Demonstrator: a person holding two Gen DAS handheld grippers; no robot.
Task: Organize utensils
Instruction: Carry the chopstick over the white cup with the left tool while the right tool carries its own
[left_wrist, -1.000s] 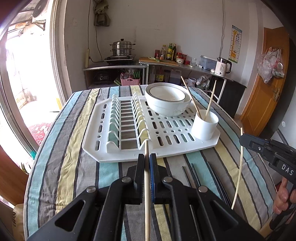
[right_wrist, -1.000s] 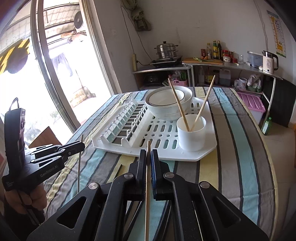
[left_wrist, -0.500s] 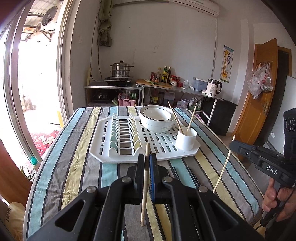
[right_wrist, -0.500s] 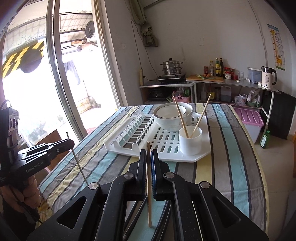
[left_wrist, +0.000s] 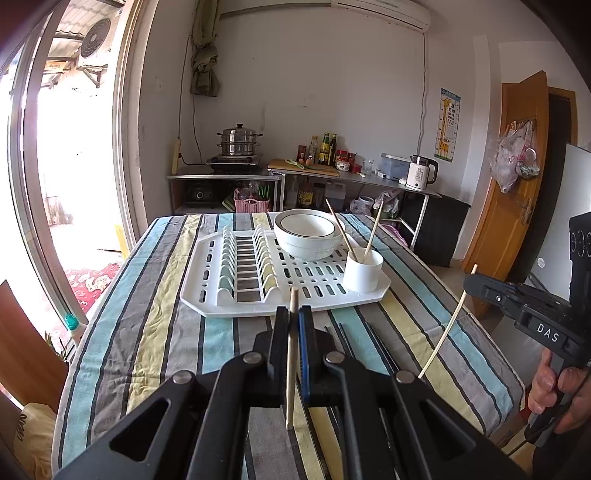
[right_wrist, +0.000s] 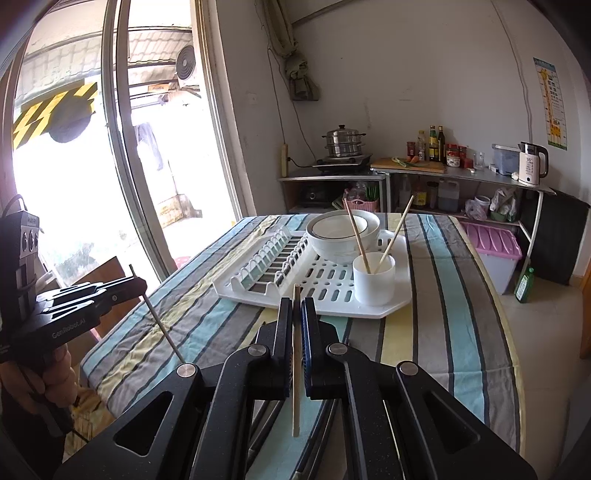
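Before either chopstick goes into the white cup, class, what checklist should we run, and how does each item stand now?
1. Left gripper shut on its chopstick: ok.
2. Right gripper shut on its chopstick: ok.
3. White cup upright on the drying rack: ok.
4. Room in the cup: it already holds two chopsticks leaning apart, with a gap between them: ok.
5. Both held chopsticks lifted off the striped tablecloth: ok.
6. Held chopsticks aimed tip-down over the cup: not ok; both grippers sit short of the rack.
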